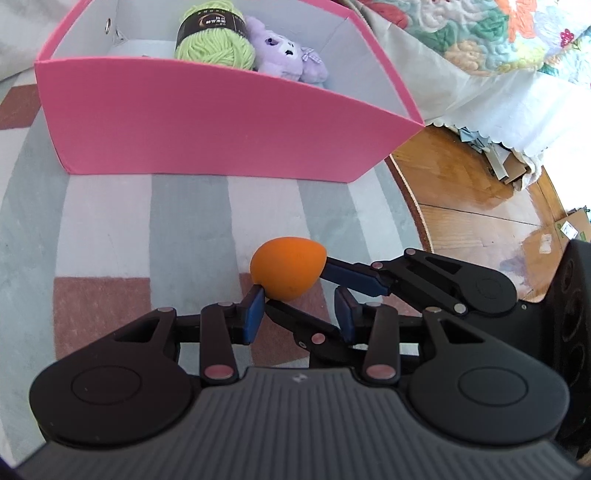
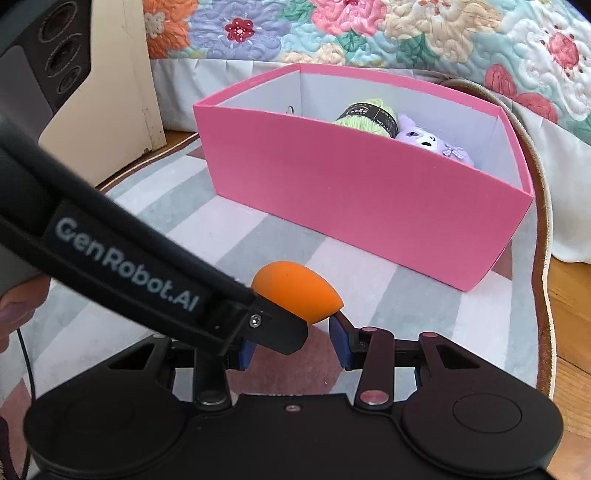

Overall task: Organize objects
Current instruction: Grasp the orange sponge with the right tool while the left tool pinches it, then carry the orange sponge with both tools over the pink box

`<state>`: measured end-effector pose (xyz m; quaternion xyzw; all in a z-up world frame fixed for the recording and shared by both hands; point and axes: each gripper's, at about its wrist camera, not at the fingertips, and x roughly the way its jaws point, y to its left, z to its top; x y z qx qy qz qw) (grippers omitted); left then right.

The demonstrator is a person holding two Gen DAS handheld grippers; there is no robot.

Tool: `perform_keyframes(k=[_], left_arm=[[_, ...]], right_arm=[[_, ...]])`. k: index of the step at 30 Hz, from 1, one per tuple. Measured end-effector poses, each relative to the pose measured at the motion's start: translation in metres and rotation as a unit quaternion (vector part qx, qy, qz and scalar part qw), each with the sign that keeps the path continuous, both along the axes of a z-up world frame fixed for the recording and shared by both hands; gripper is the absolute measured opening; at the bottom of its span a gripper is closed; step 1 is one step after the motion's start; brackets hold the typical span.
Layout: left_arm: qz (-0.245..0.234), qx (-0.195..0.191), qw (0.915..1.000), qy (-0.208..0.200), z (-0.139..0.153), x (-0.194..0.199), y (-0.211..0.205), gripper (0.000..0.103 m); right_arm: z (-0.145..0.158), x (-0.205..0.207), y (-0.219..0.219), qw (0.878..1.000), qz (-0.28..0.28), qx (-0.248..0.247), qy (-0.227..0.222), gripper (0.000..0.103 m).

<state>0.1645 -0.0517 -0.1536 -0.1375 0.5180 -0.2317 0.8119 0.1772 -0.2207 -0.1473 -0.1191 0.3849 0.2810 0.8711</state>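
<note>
An orange egg-shaped sponge (image 1: pixel 288 268) is held above the striped rug, in front of a pink box (image 1: pixel 207 133). My right gripper (image 1: pixel 295 282) comes in from the right in the left wrist view and is shut on the sponge. My left gripper (image 1: pixel 301 317) is open just below the sponge, its left pad touching it. In the right wrist view the sponge (image 2: pixel 295 291) sits at my right gripper (image 2: pixel 293 341), with the left gripper's body crossing in front. The box (image 2: pixel 369 206) holds a green yarn ball (image 1: pixel 214 35) and a purple plush toy (image 1: pixel 288 51).
The box stands on a round striped rug (image 1: pixel 147 221) over a wooden floor (image 1: pixel 472 192). A bed with a floral quilt (image 2: pixel 369 33) runs behind the box. A beige cabinet (image 2: pixel 122 85) stands at the left in the right wrist view.
</note>
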Motion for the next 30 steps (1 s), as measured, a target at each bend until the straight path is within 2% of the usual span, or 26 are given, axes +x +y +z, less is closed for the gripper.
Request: perform_keyframes(k=[5, 8, 15, 20, 24, 30], left_arm=[[-0.012, 0.011, 0.9997, -0.018, 0.014, -0.007, -0.002, 0.039], [-0.001, 0.001, 0.9996, -0.028, 0.029, -0.015, 0.003, 0.039], [0.001, -0.011, 0.9971, -0.075, 0.081, -0.038, 0.013, 0.039], [-0.001, 0.001, 0.9946, -0.104, 0.116, -0.045, 0.015, 0.039], [-0.015, 0.016, 0.9936, -0.11, 0.142, -0.035, 0.019, 0.039], [-0.016, 0.021, 0.9923, -0.121, 0.18, -0.012, 0.03, 0.039]], right_arm=[[0.011, -0.009, 0.003, 0.999, 0.012, -0.015, -0.03, 0.048], [0.026, -0.018, 0.004, 0.998, 0.021, -0.023, -0.054, 0.048], [0.074, -0.043, 0.005, 0.992, 0.044, -0.03, -0.117, 0.048], [0.102, -0.052, 0.005, 0.987, 0.047, -0.017, -0.154, 0.048], [0.122, -0.046, 0.007, 0.983, 0.063, -0.008, -0.17, 0.047], [0.15, -0.015, 0.014, 0.981, 0.078, 0.016, -0.179, 0.047]])
